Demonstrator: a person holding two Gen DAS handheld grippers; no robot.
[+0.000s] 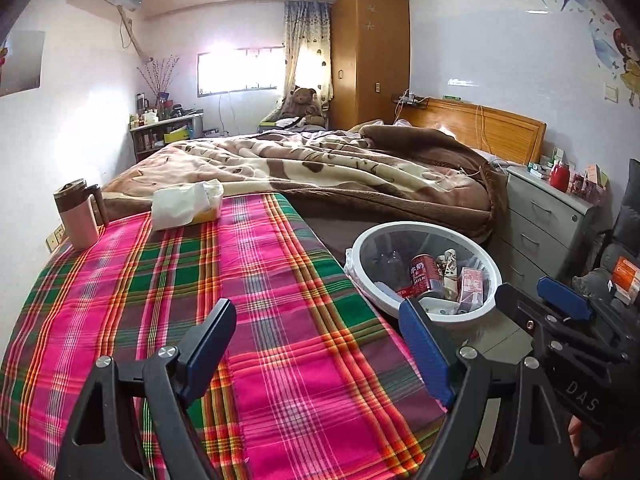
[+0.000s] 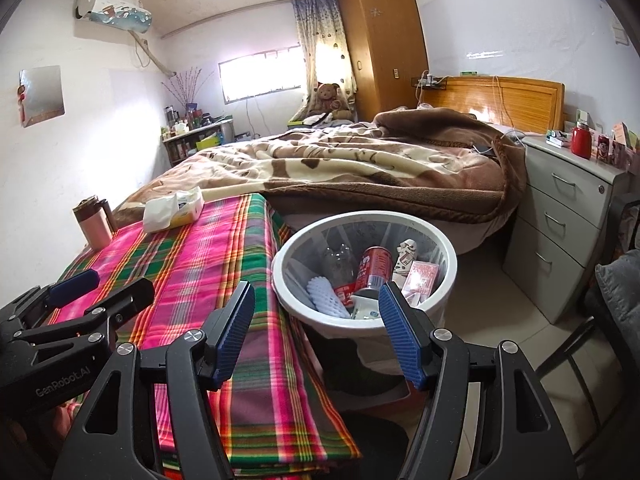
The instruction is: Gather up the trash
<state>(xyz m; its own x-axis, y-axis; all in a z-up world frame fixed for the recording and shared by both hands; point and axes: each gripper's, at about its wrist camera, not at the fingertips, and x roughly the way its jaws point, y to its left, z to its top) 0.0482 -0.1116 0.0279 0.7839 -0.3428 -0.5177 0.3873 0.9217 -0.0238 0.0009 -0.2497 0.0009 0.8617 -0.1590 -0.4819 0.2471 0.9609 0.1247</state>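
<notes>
Plaid cloth: pink and green, spread over the worktop (image 1: 168,288), and nearly bare.
Left gripper (image 1: 318,354): wide open over the cloth, nothing between its blue pads.
Right gripper (image 2: 316,334): wide open too, empty, poised at the worktop's right edge with the bin just ahead.
Bin (image 2: 448,276): white rim, on the floor touching the worktop's right side, already holding a red can (image 2: 374,268), a clear bottle (image 2: 338,258), a foam sleeve (image 2: 326,294) and a small carton (image 2: 420,278).
Candidate trash: the crumpled tissue pack (image 1: 186,204) at the far end of the worktop (my guess; it may simply belong there).
Which way it lies: ahead and to the left of both grippers, well apart from them; the left one looks nearer.
Its long axis: roughly across the worktop, left to right, white tissue spilling toward the left end.
Cup (image 1: 78,216): upright at the far left corner, near the pack but not touching.
Progress: judged mostly done.
</notes>
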